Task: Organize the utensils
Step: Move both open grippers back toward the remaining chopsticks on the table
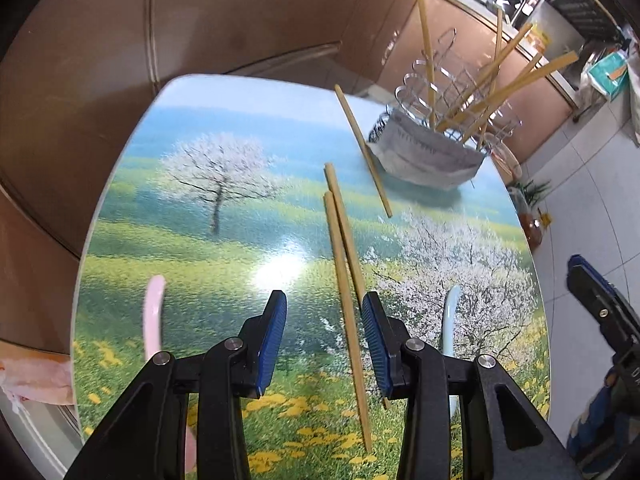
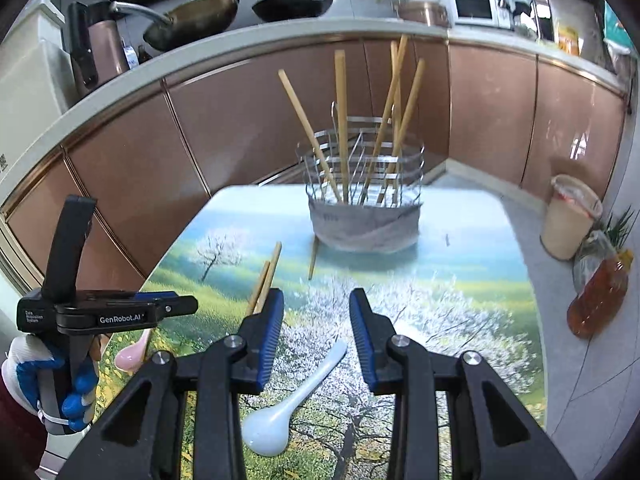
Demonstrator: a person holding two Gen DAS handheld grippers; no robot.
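Chopsticks, paired pale bamboo point(image 1: 346, 280), lie between the spread left hand-held gripper point(image 1: 325, 320); right hand-held gripper point(image 2: 317, 320), spread, empty. Recommend pinching both sticks mid-length.

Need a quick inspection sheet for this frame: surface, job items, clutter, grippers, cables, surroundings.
Surface: table with a glossy printed landscape of blossoming trees; glare patch near the middle.
Job's things: wire utensil holder at the far end, base wrapped in paper, several chopsticks upright in it. Pair of loose chopsticks flat on the table; a third chopstick beside the holder. Blue-white spoon and pink spoon lie on the table.
Clutter: nothing seen on the table.
Grippers: left gripper open, above the chopstick pair; right gripper open, above the blue-white spoon. Neither holds anything.
Cables: nothing seen.
Surroundings: brown cabinets, pans on the counter, microwave, oil bottle on the floor.
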